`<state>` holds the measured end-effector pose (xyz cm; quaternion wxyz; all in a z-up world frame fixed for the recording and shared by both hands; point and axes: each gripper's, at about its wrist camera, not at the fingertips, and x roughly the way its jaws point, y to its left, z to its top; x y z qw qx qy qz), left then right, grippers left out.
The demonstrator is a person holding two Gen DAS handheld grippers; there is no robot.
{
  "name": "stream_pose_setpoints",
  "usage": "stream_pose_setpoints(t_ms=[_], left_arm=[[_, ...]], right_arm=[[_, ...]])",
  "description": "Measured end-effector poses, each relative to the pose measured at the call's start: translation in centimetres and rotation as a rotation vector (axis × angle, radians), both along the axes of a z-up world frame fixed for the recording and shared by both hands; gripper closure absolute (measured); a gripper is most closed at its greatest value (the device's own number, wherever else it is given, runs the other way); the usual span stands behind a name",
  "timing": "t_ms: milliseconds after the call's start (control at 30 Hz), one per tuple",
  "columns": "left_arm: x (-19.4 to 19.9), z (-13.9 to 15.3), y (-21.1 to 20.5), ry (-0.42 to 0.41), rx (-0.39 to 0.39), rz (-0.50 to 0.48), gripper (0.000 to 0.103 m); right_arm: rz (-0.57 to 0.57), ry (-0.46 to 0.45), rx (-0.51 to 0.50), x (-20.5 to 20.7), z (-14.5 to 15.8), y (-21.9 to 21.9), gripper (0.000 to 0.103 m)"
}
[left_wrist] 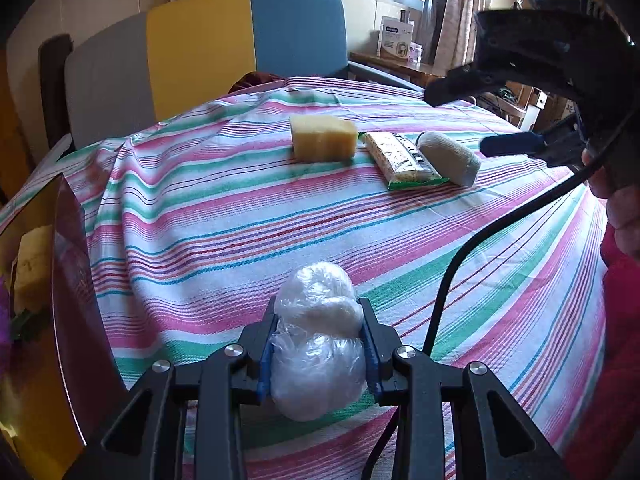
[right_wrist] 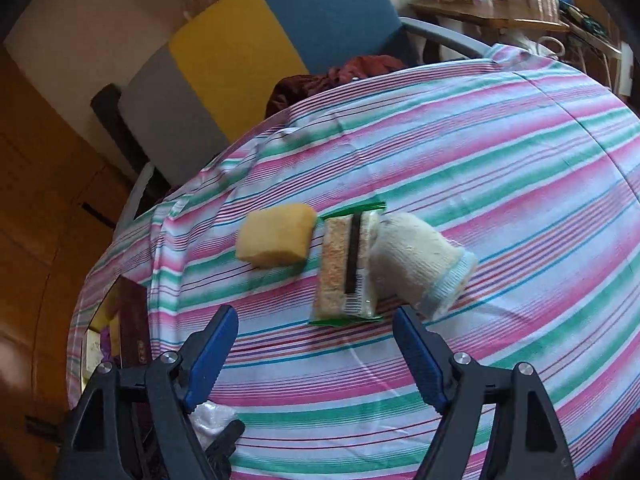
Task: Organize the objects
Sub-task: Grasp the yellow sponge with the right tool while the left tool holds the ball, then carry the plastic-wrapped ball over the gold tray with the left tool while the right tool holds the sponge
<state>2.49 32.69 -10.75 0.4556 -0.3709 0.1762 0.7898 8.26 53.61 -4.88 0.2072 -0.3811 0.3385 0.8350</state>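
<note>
Fingers of the left gripper [left_wrist: 319, 344] pinch a crinkly plastic-wrapped white bundle [left_wrist: 318, 340], its underside hidden. The right gripper [right_wrist: 316, 354] hangs wide open above the striped cloth [right_wrist: 500, 168]. Ahead lie a spongy yellow block [right_wrist: 276, 235], a flat packet [right_wrist: 347, 266] and a knitted roll [right_wrist: 416, 258]. A box [left_wrist: 60, 280] at the left edge is cut off.

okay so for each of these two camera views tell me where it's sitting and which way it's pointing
Left wrist: sits behind the left claw, looking across the striped cloth; its fingers clamp a plastic-wrapped bundle; the right claw shows at upper right.
Right wrist: sits behind the open right claw, tilted down at the cloth.
Shared: the sponge, the snack pack and the rolled cloth, side by side.
</note>
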Motion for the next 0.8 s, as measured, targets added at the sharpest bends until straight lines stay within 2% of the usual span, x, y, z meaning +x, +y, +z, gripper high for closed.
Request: stream_pose_setpoints(t_ms=[233, 433, 600, 667, 700, 733, 800], left_arm=[[0.1, -0.1, -0.1, 0.008, 0.011, -0.005, 0.067], [0.1, -0.1, -0.3, 0.007, 0.022, -0.004, 0.067], [0.1, -0.2, -0.3, 0.008, 0.024, -0.004, 0.067], [0.1, -0.2, -0.4, 0.008, 0.025, -0.004, 0.067], [0.1, -0.2, -0.4, 0.008, 0.026, -0.004, 0.067], [0.1, -0.1, -0.4, 0.007, 0.026, -0.004, 0.067], [0.1, -0.1, -0.4, 0.005, 0.029, -0.004, 0.067]], right_arm=[[0.137, -0.099, 0.077, -6.3, 0.6, -0.3, 0.018], [0.138, -0.191, 0.094, -12.0, -1.1, 1.2, 0.017], [0.097, -0.271, 0.073, -14.7, -3.6, 2.2, 0.017], [0.129, -0.308, 0.041, -15.4, -5.1, 2.1, 0.022], [0.132, -0.342, 0.057, -15.6, -5.7, 1.9, 0.038], [0.124, -0.363, 0.1, -15.4, -5.8, 1.7, 0.04], [0.137, -0.318, 0.093, -14.4, -5.3, 1.4, 0.043]])
